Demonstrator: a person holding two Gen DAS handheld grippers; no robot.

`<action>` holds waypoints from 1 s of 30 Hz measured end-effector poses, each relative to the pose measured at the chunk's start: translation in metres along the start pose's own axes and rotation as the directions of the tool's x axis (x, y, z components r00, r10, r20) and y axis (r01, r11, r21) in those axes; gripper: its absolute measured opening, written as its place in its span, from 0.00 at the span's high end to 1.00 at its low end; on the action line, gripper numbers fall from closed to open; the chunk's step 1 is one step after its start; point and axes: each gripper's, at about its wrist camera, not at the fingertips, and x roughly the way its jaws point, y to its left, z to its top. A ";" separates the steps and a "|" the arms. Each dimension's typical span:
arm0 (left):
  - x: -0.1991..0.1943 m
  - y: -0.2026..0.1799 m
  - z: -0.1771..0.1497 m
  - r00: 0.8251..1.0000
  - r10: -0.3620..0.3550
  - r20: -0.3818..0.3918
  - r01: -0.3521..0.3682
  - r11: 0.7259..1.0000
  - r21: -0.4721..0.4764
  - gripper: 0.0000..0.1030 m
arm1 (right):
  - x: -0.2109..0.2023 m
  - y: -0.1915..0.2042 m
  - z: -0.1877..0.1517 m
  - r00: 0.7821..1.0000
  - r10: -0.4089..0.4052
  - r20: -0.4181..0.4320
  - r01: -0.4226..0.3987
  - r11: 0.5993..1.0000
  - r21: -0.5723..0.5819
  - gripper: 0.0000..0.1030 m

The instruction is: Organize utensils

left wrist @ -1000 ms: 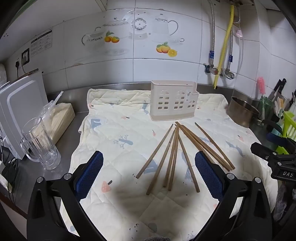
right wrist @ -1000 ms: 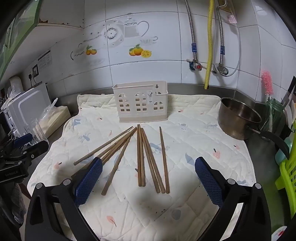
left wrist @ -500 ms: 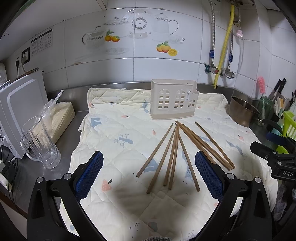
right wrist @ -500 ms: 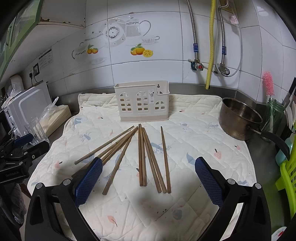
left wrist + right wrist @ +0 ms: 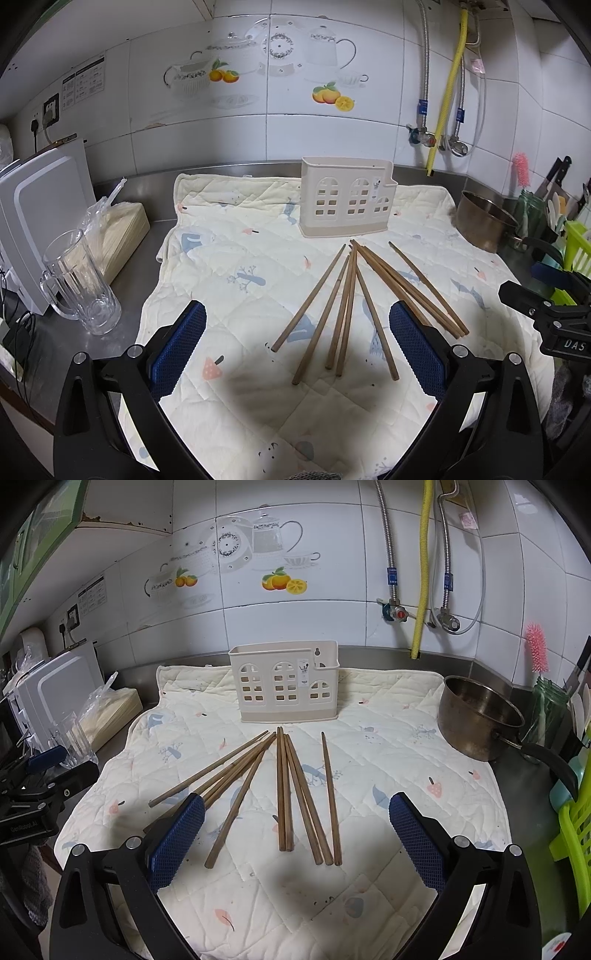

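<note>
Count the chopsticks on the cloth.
About 10 chopsticks, fanned on the cloth before the holder: five left, four bunched mid, one alone right. Overlaps may hide some.

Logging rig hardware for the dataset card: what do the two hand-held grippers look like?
Both match: the left hand-held gripper and the right hand-held gripper have black angular plastic fingers, silver screw heads at the joints and blue pads with a diamond grid texture. The gripper bodies carry white lettering, only partly readable. No cables or sleeves are visible.
</note>
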 end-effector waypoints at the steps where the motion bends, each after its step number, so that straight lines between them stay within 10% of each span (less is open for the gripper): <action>1: 0.000 0.000 0.000 1.000 0.001 0.001 -0.001 1.000 0.000 0.05 | 0.000 0.000 0.000 1.000 0.001 0.000 -0.001 1.000 0.000 0.06; 30: 0.005 0.002 -0.001 1.000 0.006 -0.016 -0.006 1.000 -0.003 0.05 | 0.004 0.005 -0.001 1.000 0.012 -0.003 -0.012 1.000 -0.005 0.06</action>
